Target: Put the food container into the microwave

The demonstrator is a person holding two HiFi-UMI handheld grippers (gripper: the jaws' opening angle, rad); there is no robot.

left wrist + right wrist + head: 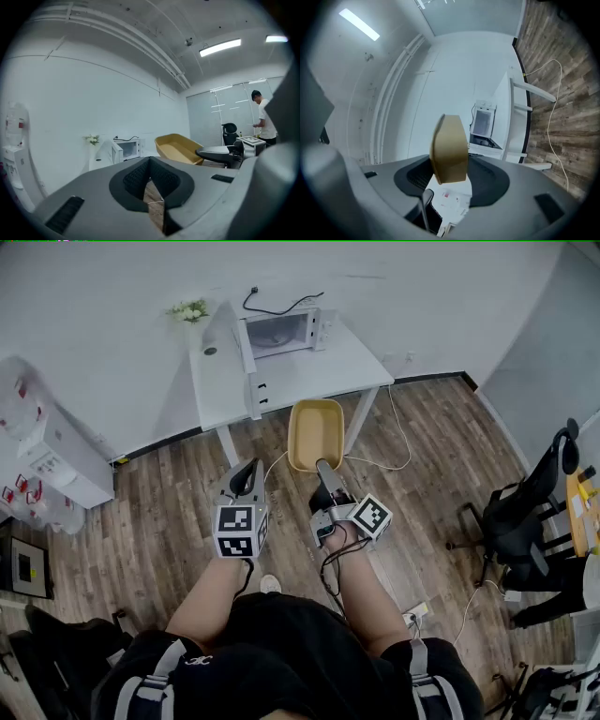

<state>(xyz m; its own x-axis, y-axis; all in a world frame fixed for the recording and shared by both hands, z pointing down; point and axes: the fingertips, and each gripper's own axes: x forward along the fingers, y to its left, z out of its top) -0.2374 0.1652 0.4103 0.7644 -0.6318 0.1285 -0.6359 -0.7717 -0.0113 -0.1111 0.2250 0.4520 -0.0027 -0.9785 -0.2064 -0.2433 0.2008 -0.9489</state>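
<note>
A tan, empty food container (317, 432) hangs over the wood floor in front of the white table (309, 371). My right gripper (322, 465) is shut on its near rim. In the right gripper view the container (450, 150) stands edge-on between the jaws of that gripper (450, 174). The white microwave (281, 334) sits on the table with its door swung open to the left. It also shows beyond the container as the microwave (483, 123) and at the left as the microwave (129, 149). My left gripper (248, 470), also seen as the left gripper (151, 161), is shut and empty, left of the container (180, 149).
A small flower pot (190, 309) stands at the table's back left corner. A water dispenser (47, 446) is by the left wall. A white cable (394, 442) lies on the floor by the table leg. An office chair (525, 512) stands at the right, and a person (263, 122) stands far off.
</note>
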